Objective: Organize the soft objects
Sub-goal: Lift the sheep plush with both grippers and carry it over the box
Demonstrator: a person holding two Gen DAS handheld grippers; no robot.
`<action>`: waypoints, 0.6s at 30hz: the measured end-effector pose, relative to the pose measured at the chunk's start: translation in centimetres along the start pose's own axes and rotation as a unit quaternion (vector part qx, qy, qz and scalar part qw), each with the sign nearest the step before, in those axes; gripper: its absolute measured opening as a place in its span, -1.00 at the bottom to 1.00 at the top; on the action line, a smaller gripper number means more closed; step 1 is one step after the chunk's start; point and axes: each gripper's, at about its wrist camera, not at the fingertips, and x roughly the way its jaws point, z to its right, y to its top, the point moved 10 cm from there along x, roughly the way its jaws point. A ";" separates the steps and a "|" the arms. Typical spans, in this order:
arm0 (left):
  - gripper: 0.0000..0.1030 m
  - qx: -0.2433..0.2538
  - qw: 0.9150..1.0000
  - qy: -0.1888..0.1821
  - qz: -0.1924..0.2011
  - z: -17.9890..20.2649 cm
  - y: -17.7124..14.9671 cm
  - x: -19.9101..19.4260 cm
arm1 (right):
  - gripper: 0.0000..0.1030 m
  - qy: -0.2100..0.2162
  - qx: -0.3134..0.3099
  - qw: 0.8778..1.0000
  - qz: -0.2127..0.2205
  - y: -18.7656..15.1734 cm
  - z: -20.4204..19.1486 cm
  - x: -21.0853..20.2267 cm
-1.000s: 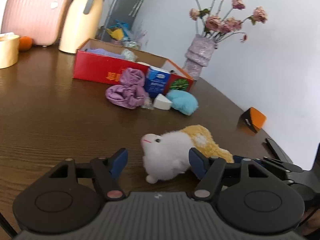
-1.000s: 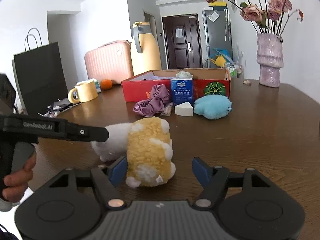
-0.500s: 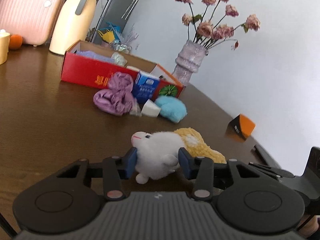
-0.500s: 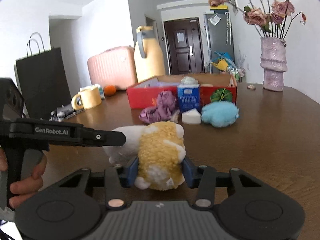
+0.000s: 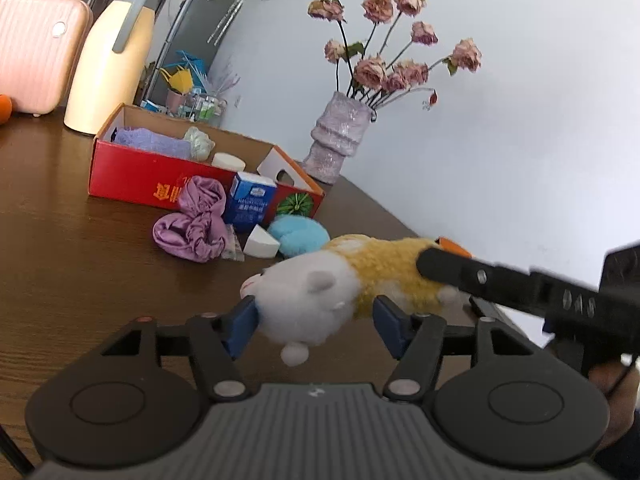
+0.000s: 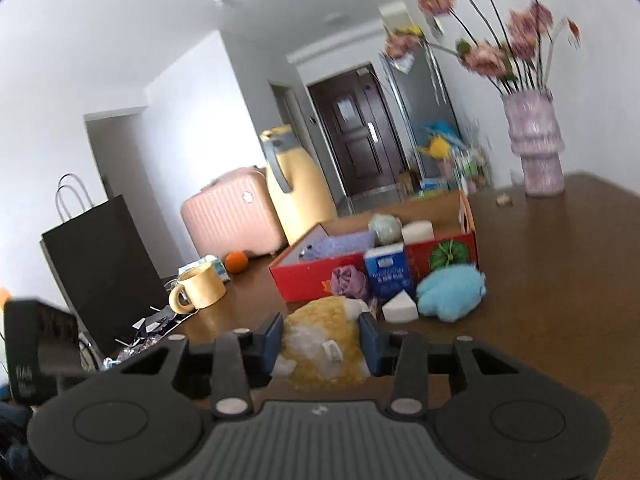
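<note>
A white and yellow plush hamster point(image 5: 340, 280) hangs above the brown table. My right gripper point(image 6: 322, 340) is shut on its yellow rear point(image 6: 320, 344). My left gripper point(image 5: 316, 322) is open, and its blue pads flank the white head with a gap on the right side. The red cardboard box point(image 5: 132, 172) stands further back with a purple cloth, a pale ball and a white block inside. In front of it lie a purple scrunchie point(image 5: 192, 224), a blue tissue pack point(image 5: 248, 202), a white sponge wedge point(image 5: 260, 246) and a blue plush point(image 5: 298, 234).
A vase of dried roses point(image 5: 340, 140) stands behind the box on the right. A yellow thermos point(image 5: 108, 52), a pink suitcase point(image 5: 36, 40) and an orange point(image 6: 236, 262) are at the back left. A yellow mug point(image 6: 198, 292) and a black paper bag point(image 6: 96, 268) are at the left.
Both grippers closed on the hamster half a second ago. Now the right gripper has lifted it off the table, and the left gripper has opened off its head.
</note>
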 end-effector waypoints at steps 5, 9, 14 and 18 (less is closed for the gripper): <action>-0.13 -0.009 1.000 0.028 -0.001 -1.3 -0.2 0.4 | -0.22 -0.015 0.018 0.999 -0.022 -1.2 1.0 1.6; -0.16 0.006 0.999 0.029 0.014 -1.3 1.3 0.9 | -0.22 -0.014 0.007 1.000 -0.006 -0.6 0.8 1.6; -0.16 0.056 0.997 0.020 0.044 -0.7 8.4 4.7 | -0.22 -0.028 -0.019 0.999 0.032 4.4 2.4 3.6; -0.16 0.076 0.997 0.018 0.027 -1.7 14.7 11.4 | -0.22 -0.051 -0.024 0.997 0.047 9.3 6.1 8.5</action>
